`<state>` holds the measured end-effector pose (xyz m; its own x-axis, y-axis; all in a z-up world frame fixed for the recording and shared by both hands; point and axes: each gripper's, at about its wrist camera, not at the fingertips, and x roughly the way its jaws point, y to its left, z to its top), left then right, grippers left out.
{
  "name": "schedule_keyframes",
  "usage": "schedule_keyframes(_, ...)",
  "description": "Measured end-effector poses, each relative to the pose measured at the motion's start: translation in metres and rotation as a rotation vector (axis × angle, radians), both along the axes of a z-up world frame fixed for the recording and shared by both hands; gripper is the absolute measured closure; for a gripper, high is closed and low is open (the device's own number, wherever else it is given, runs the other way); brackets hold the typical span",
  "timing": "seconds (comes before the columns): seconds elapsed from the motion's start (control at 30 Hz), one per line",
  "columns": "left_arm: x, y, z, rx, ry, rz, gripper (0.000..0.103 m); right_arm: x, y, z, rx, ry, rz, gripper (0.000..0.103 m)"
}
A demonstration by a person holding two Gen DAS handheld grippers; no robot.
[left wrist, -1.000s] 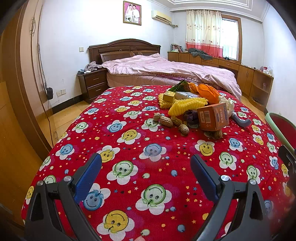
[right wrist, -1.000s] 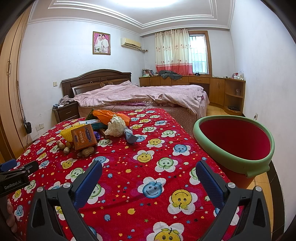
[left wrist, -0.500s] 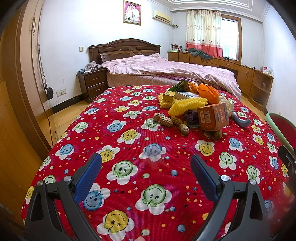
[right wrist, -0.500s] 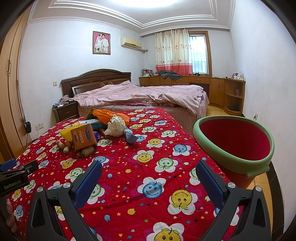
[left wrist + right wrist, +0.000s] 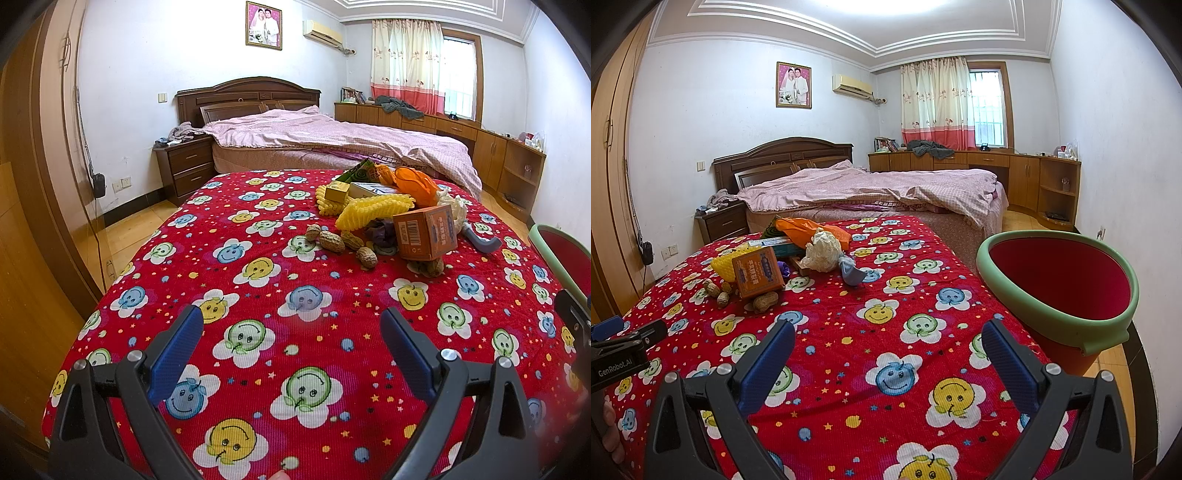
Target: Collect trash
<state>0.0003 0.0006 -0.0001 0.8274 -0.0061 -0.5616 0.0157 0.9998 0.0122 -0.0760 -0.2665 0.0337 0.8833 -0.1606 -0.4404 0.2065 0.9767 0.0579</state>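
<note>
Both the left gripper (image 5: 291, 334) and the right gripper (image 5: 888, 341) hover with fingers spread wide and nothing between them, above a red smiley-flower cloth (image 5: 258, 332). The trash pile sits farther back on it: an orange carton (image 5: 424, 236), peanuts (image 5: 332, 242), yellow foam netting (image 5: 373, 210) and crumpled paper (image 5: 822, 249). A green-rimmed red bin (image 5: 1060, 284) stands beside the cloth's right edge.

Pink-quilted bed (image 5: 871, 188); nightstand (image 5: 184, 168) beside; wedding portrait (image 5: 793, 85), curtained window (image 5: 955, 105).

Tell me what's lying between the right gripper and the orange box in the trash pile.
Only red smiley-flower cloth and one peanut just before the orange box; the right gripper view shows it.
</note>
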Motion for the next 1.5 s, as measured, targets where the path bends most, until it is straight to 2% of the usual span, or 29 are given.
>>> schedule_keyframes(0.1, 0.000, -0.001, 0.000, 0.006, -0.008, -0.005, 0.007, 0.000, 0.001, 0.000, 0.002, 0.000, 0.001, 0.000)
schedule_keyframes(0.47, 0.009, -0.003, 0.000, -0.002, 0.044, -0.023, 0.007, 0.005, -0.004, -0.001, 0.044, 0.036, 0.014, 0.000)
schedule_keyframes(0.67, 0.023, -0.011, 0.007, -0.045, 0.090, -0.063, 0.007, 0.008, -0.009, -0.002, 0.079, 0.074, 0.024, 0.000)
schedule_keyframes(1.03, 0.048, -0.041, 0.019, -0.082, 0.146, -0.108, 0.007, 0.014, -0.027, 0.012, 0.111, 0.105, 0.028, 0.000)
schedule_keyframes(1.5, 0.088, -0.100, 0.024, -0.087, 0.201, -0.193, 0.007, 0.022, -0.065, 0.029, 0.122, 0.122, -0.038, 0.000)
